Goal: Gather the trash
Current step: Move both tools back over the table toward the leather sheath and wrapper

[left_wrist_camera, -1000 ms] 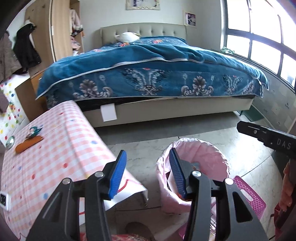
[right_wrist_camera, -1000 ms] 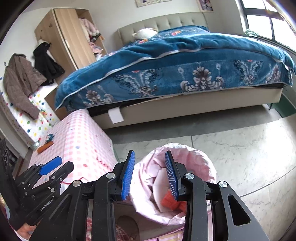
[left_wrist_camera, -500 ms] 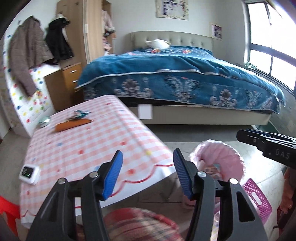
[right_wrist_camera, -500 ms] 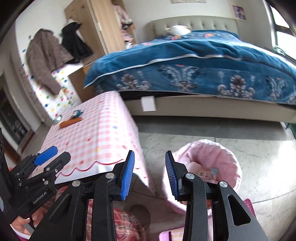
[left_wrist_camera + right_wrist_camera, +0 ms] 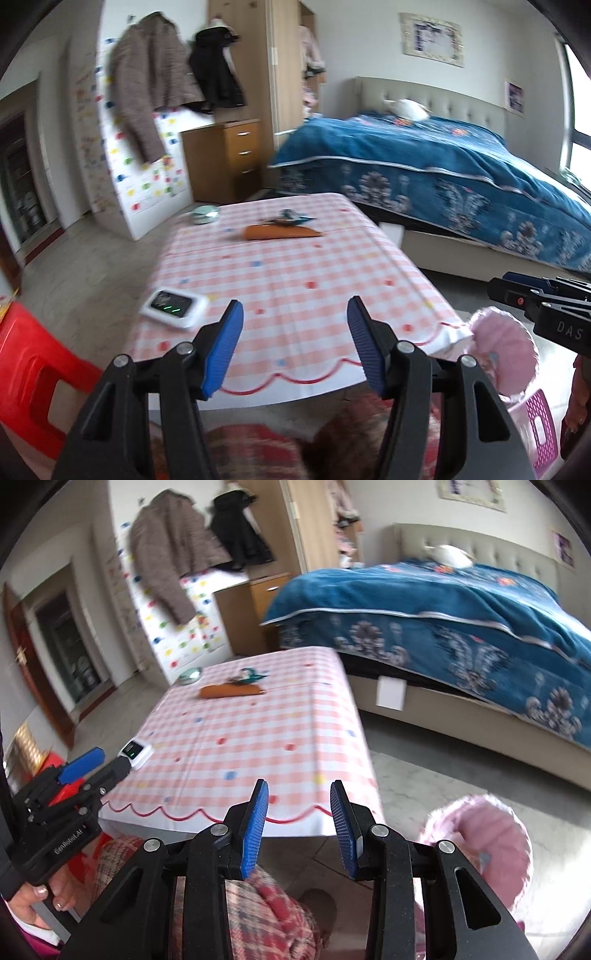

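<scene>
An orange wrapper and a teal scrap lie at the far end of the pink checked table. The pink-lined bin stands on the floor at the table's near right corner. My left gripper hovers open over the table's near edge with nothing between its blue pads. To its right, my right gripper is open and empty too, above the same edge. Both are far from the wrapper.
A white device with a lit screen lies near the table's left edge, and a small round tin sits at the far end. A red stool stands left, a pink stool by the bin, the bed beyond.
Both grippers have swung left from above the bin to face the table, and the bin has slid to the lower right. The left jaws stand wider than before.
</scene>
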The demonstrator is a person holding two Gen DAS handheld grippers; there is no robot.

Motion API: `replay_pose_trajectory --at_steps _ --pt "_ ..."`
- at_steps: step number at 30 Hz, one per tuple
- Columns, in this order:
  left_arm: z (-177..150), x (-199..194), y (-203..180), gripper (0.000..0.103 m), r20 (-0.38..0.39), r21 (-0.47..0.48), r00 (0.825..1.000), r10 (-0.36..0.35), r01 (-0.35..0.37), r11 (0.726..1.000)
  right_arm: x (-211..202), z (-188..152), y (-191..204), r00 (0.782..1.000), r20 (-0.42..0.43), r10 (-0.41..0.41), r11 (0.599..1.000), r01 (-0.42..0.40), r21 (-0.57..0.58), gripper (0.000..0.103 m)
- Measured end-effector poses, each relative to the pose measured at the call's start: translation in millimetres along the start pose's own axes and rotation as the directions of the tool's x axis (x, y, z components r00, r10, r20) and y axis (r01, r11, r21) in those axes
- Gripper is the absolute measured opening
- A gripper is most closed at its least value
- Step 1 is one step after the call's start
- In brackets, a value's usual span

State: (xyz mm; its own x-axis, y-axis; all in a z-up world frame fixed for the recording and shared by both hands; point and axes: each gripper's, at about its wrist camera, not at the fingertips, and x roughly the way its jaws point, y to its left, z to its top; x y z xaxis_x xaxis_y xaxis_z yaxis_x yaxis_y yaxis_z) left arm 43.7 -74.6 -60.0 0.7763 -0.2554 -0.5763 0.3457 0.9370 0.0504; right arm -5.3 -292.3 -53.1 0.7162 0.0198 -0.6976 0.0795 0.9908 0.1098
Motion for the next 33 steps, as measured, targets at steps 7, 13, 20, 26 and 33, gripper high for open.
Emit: replay_pose_trajectory --at_steps 7,13,20,26,33 --pt "-5.0 -3.6 50.9 0.060 -0.018 -0.056 0.995 0.103 -0.104 0.993 23.0 12.1 38.8 0.999 0.012 0.047 0.997 -0.047 -0.056 0.037" --pt "-11.5 0.6 83.5 0.060 -0.041 -0.100 0.987 0.153 -0.157 0.983 46.4 24.9 62.5 0.995 -0.015 0.099 0.991 -0.100 -0.089 0.038" --pt "-13.0 14.8 104.5 0.060 -0.066 -0.134 0.983 0.171 -0.179 0.975 64.8 36.0 79.5 0.992 -0.037 0.117 0.988 -0.120 -0.097 0.038" --pt "-8.1 28.8 105.4 0.061 -0.077 -0.129 0.983 0.167 -0.176 0.976 83.9 38.8 80.7 0.992 -0.055 0.116 0.987 -0.122 -0.104 0.038" --pt "0.3 51.3 106.1 0.061 -0.107 -0.120 0.979 0.171 -0.183 0.976 101.8 48.8 70.8 0.990 -0.074 0.119 0.987 -0.126 -0.097 0.038"
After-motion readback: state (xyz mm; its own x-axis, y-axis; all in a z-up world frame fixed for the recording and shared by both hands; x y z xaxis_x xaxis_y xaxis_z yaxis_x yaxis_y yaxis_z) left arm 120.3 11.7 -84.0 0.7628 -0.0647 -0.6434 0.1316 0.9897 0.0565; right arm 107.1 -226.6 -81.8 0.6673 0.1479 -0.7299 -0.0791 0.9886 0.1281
